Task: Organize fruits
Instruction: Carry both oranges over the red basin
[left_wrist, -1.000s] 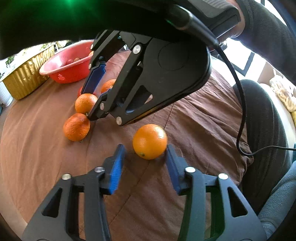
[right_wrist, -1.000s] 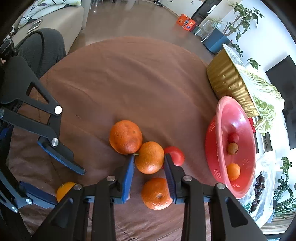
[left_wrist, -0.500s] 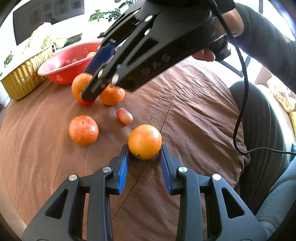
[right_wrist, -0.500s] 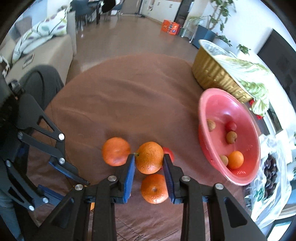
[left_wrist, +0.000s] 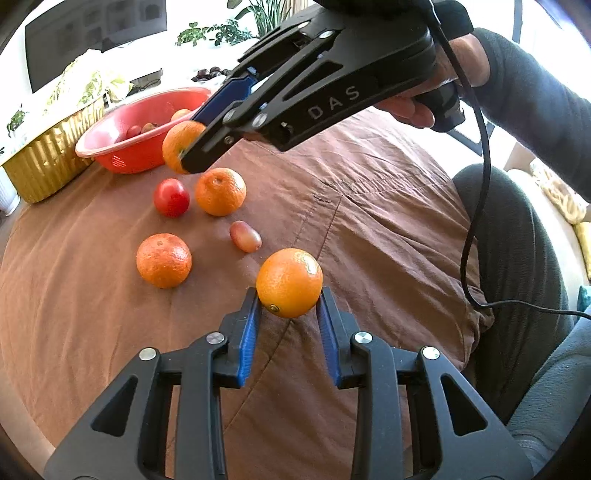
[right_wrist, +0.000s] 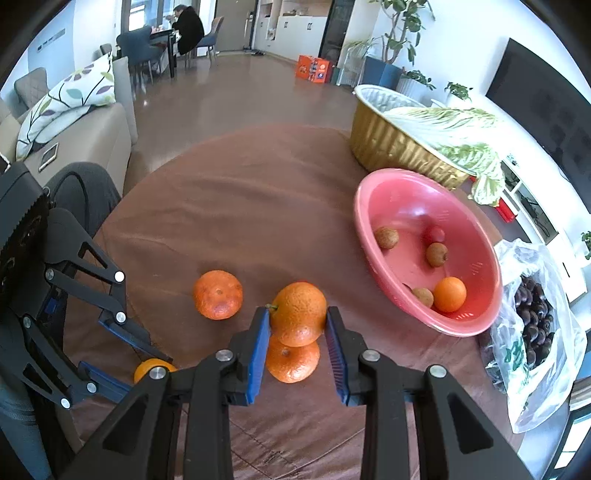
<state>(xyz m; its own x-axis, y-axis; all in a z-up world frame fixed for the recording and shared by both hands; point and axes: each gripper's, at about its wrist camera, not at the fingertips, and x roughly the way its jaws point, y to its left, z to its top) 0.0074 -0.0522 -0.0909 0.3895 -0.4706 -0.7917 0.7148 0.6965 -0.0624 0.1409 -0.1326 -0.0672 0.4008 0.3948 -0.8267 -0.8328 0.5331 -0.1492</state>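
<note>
Left hand-held gripper (left_wrist: 289, 312): nearest the lens, blue pads clenched on a smooth orange (left_wrist: 289, 282) low over the brown cloth; its jaws have just been closing on that fruit
Right hand-held gripper (right_wrist: 297, 326): grasping a rougher orange (right_wrist: 299, 313), lifted clear of the cloth, short of the pink bowl (right_wrist: 373, 192)
Counter (right_wrist: 236, 206): round, draped in creased brown cloth
Loose fruit: one mandarin (right_wrist: 218, 294) to the left, another (right_wrist: 293, 363) directly below the lifted orange and partly hidden by it; a red tomato (left_wrist: 171, 197) and a small pinkish oval fruit (left_wrist: 245, 236) show only in the left wrist view
Bowl contents: a small orange (right_wrist: 449, 294), three brownish round fruits and a red one
Beyond the bowl: gold foil tray (right_wrist: 384, 147) holding leafy cabbage; bag of dark fruit (right_wrist: 532, 332) at the right edge
Room: sofa with leaf-print cushion, glossy floor, potted plants, dark screen, a person seated at a far table
Hard to make out: the kind of brownish fruits; bag partly cut off
</note>
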